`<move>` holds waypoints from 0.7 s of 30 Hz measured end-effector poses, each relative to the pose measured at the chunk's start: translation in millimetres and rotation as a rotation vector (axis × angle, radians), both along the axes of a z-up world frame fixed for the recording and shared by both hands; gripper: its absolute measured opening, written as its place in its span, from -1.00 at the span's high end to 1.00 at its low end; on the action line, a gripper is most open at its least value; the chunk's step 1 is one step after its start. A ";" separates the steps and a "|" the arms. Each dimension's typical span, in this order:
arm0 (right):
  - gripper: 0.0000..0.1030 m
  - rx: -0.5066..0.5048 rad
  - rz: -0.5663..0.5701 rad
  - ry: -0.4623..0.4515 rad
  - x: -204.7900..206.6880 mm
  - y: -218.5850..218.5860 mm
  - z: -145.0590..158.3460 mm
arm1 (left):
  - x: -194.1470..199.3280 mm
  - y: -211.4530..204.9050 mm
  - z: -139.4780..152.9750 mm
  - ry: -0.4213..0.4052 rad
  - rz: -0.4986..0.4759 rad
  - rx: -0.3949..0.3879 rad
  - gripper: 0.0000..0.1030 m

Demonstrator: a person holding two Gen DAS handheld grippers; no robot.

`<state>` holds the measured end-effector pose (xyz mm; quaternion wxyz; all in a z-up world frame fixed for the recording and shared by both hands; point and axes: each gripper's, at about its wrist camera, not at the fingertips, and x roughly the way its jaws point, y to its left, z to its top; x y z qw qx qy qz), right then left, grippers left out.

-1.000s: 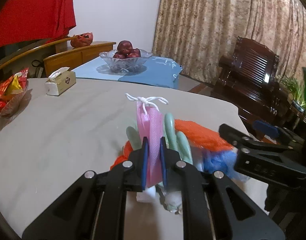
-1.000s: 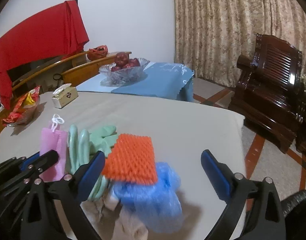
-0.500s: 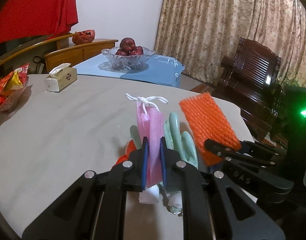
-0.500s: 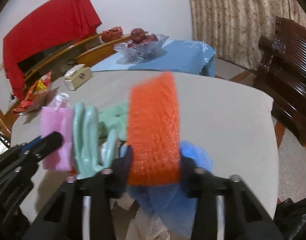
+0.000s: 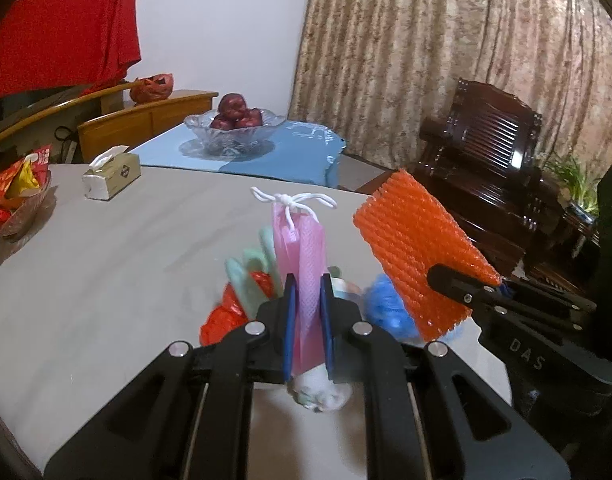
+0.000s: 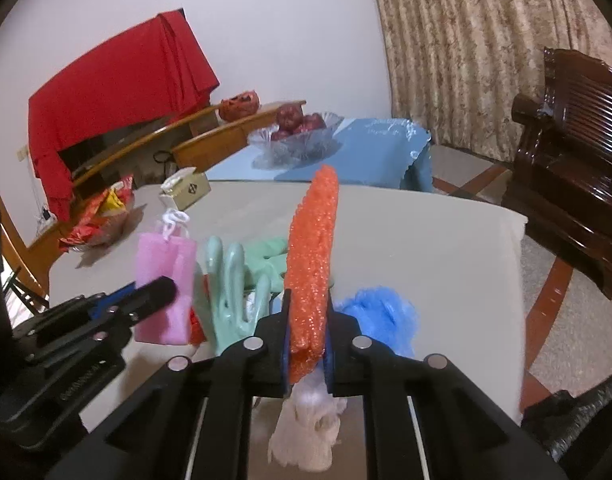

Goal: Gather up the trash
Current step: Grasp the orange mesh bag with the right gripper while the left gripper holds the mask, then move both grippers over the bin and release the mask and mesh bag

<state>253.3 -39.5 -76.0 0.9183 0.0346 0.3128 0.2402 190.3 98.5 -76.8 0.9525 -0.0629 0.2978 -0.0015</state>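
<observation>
Two hand-held grippers (image 5: 308,320) (image 6: 306,344), one item each.

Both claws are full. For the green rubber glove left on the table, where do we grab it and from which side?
Take the green rubber glove at its raised fingers, coming from above and the near side with the pads across their width. The fingers stand upright and clear of the heap, while its cuff end lies flat behind the orange foam net. The pink mesh pouch crowds its left, so keep the approach narrow.

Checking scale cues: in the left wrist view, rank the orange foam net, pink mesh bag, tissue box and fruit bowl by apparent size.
1. Orange foam net
2. Pink mesh bag
3. Fruit bowl
4. Tissue box

Net and bag are nearest, so true sizes stay unsure.
</observation>
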 end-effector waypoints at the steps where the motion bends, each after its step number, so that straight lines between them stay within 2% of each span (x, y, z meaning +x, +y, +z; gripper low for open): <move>1: 0.77 0.005 0.000 -0.003 -4.4 -3.0 2.1 | -3.7 -3.4 1.3 0.000 -0.006 -0.002 0.79; 8: 0.77 0.010 0.000 0.001 -44.7 -24.0 4.0 | -31.3 -28.1 4.9 0.000 -0.056 -0.005 0.79; 13: 0.77 -0.009 -0.024 0.013 -67.2 -42.3 -0.7 | -46.1 -45.0 -3.4 0.034 -0.096 -0.011 0.79; 21: 0.77 -0.030 -0.112 0.004 -96.9 -87.6 4.9 | -57.4 -87.0 -1.5 0.032 -0.201 -0.018 0.79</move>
